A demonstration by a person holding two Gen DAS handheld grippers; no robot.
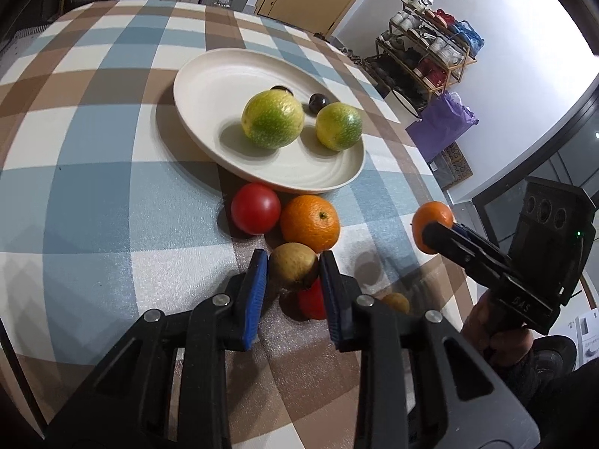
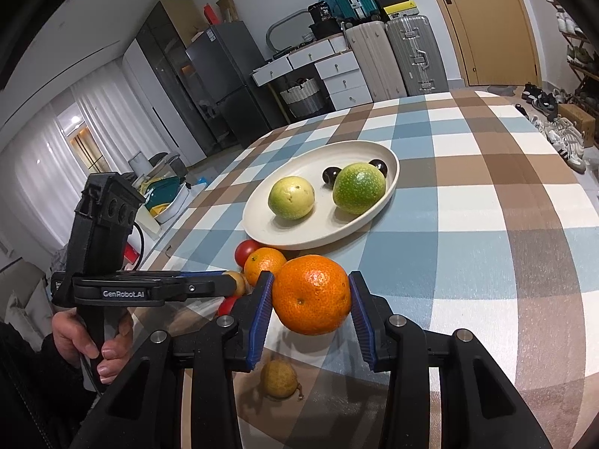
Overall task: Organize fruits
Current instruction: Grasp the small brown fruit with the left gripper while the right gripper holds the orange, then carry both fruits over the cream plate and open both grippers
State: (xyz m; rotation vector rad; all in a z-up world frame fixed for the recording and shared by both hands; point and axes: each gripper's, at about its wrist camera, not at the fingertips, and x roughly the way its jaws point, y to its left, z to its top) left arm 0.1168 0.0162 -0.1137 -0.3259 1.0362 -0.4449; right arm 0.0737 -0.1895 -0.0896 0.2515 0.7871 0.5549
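My left gripper (image 1: pixel 294 265) is shut on a small yellow-brown fruit (image 1: pixel 292 263) just above the table. Under it lies a red fruit (image 1: pixel 312 299). A red tomato (image 1: pixel 255 207) and an orange (image 1: pixel 310 222) lie on the cloth by the near rim of the cream plate (image 1: pixel 209 75). The plate holds two green-yellow citrus (image 1: pixel 272 119) (image 1: pixel 338 126) and two dark plums (image 1: pixel 317 101). My right gripper (image 2: pixel 310 299) is shut on an orange mandarin (image 2: pixel 311 293), held above the table; it also shows in the left wrist view (image 1: pixel 432 230).
A small yellow-brown fruit (image 2: pixel 279 378) lies on the checked cloth below my right gripper. The table's right edge (image 1: pixel 430 172) is near, with a shoe rack (image 1: pixel 426 48) and a purple bag (image 1: pixel 441 123) beyond. Suitcases (image 2: pixel 397 56) and drawers (image 2: pixel 337 75) stand behind the table.
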